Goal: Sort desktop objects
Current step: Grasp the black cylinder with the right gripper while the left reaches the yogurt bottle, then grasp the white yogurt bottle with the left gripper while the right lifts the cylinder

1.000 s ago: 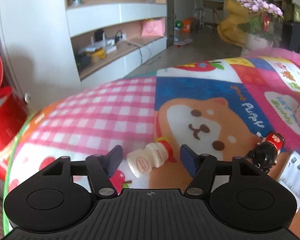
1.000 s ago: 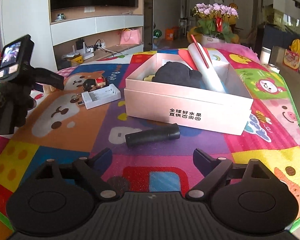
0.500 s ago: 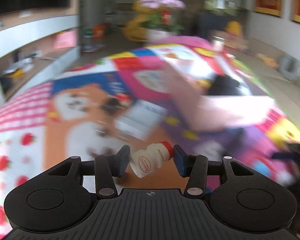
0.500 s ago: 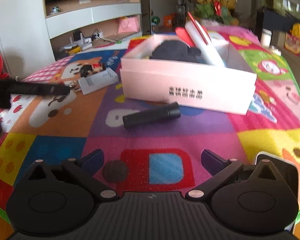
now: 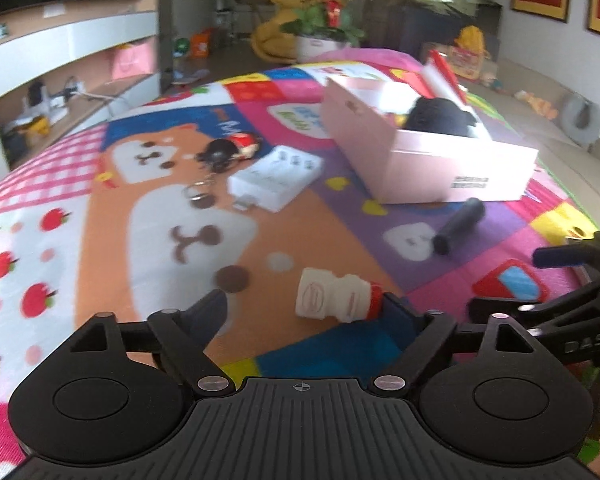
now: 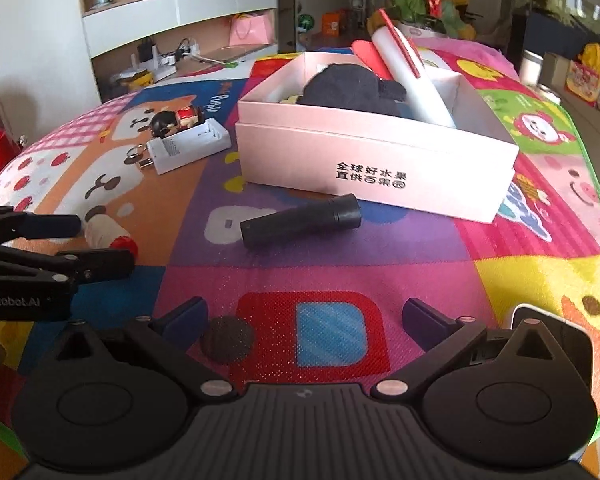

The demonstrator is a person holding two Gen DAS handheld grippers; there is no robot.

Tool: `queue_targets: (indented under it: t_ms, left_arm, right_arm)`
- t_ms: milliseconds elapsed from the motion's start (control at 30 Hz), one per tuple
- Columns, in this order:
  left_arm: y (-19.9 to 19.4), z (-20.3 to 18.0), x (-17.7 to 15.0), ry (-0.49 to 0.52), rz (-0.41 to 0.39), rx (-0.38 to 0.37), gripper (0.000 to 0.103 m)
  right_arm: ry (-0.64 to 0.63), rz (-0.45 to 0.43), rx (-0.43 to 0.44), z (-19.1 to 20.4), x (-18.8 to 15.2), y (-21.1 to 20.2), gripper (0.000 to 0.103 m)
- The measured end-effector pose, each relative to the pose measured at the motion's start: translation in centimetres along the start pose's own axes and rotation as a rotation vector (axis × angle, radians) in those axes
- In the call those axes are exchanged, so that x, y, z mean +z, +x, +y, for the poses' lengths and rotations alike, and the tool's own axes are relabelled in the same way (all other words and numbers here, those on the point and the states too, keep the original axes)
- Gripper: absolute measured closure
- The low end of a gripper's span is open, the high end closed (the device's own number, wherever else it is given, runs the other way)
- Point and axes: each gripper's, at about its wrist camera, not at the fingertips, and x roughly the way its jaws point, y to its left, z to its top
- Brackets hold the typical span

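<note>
Now the little milk bottle [image 5: 332,294] is out of the left gripper [image 5: 306,306], whose fingers were squeezing it a moment ago and have spread wide apart; the bottle lies on its side on the colorful mat [image 5: 100,240], with its red cap touching the right finger. The right gripper [image 6: 304,316] is open too, holding nothing, low over the mat near a red and blue car picture. Farther off sit a black tube [image 6: 300,220], a pink box [image 6: 380,160], a white charger [image 6: 188,146] and a small toy figure [image 6: 172,120].
</note>
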Motion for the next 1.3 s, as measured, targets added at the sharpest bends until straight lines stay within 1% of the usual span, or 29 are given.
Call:
queue_targets:
  t_ms: [33, 100, 200, 267, 400, 467, 533, 600, 633, 667, 767, 867, 967, 1000, 1067, 1100, 1200, 1267, 1300]
  left_arm:
    - [-0.1, 0.2, -0.2, -0.003, -0.005, 0.011, 0.009]
    - [-0.2, 0.1, -0.6, 0.005, -0.016, 0.021, 0.008]
    - [-0.1, -0.2, -0.6, 0.028, -0.013, 0.039, 0.006]
    - [0.1, -0.3, -0.6, 0.034, -0.01, 0.038, 0.004]
    - [0.1, -0.5, -0.7, 0.043, -0.009, 0.042, 0.003]
    - [0.1, -0.5, -0.7, 0.041, -0.01, 0.043, 0.003]
    - [0.1, -0.5, -0.7, 0.036, -0.012, 0.042, 0.003]
    - [0.1, -0.5, -0.7, 0.036, -0.012, 0.041, 0.003]
    - [0.2, -0.5, -0.7, 0.036, -0.012, 0.041, 0.003]
    - [0.2, -0.4, -0.7, 0.036, -0.011, 0.04, 0.003]
    - [0.2, -0.4, -0.7, 0.036, -0.012, 0.038, 0.003]
    - [0.1, -0.2, -0.7, 0.025, -0.02, 0.031, 0.003]
    - [-0.4, 0.0, -0.6, 0.013, -0.045, -0.003, 0.003]
    - [-0.5, -0.1, -0.5, 0.012, -0.05, -0.023, 0.005]
    - [-0.3, -0.7, -0.2, 0.019, -0.05, -0.057, 0.018]
    - [0.0, -1.1, 0.1, 0.033, -0.047, -0.062, 0.029]
    - [0.6, -2.2, 0.6, 0.072, -0.041, -0.058, 0.034]
    - [0.8, -2.7, 0.7, 0.087, -0.036, -0.054, 0.041]
    - [0.8, -2.9, 0.7, 0.093, -0.033, -0.057, 0.048]
  right_arm:
    - [-0.016, -0.002, 0.015, -0.1, 0.0, 0.0, 0.0]
    - [-0.05, -0.009, 0.054, -0.2, 0.4, 0.0, 0.0]
    - [-0.118, -0.069, 0.036, 0.3, 1.6, -0.3, 0.0]
    - [-0.17, -0.098, 0.029, 0.7, 2.7, 0.0, 0.0]
    - [-0.215, -0.078, 0.039, 0.9, 4.4, 2.0, 0.0]
    - [-0.195, -0.047, 0.061, 0.5, 5.0, 3.3, 0.0]
    - [-0.146, -0.002, 0.091, -0.1, 5.4, 4.3, 0.0]
    - [-0.097, 0.023, 0.124, -0.6, 5.3, 4.6, 0.006]
    - [-0.095, 0.016, 0.125, -0.6, 5.1, 4.2, 0.015]
    - [-0.103, 0.017, 0.128, -0.6, 5.0, 3.9, 0.027]
    - [-0.094, 0.018, 0.136, -0.8, 4.6, 2.6, 0.028]
    - [-0.078, 0.005, 0.12, -1.1, 4.0, 1.2, 0.028]
    - [-0.048, -0.004, 0.108, -1.6, 3.0, -0.4, 0.028]
    - [-0.041, -0.007, 0.102, -1.8, 2.6, -0.9, 0.028]
    - [-0.034, -0.007, 0.087, -2.1, 1.8, -1.8, 0.028]
    - [-0.031, -0.004, 0.082, -2.2, 1.5, -2.1, 0.028]
    - [-0.025, 0.001, 0.072, -2.6, 0.5, -3.0, 0.028]
    - [-0.016, -0.002, 0.065, -2.9, 0.1, -3.5, 0.028]
    - [-0.01, -0.001, 0.064, -3.1, -0.1, -3.7, 0.028]
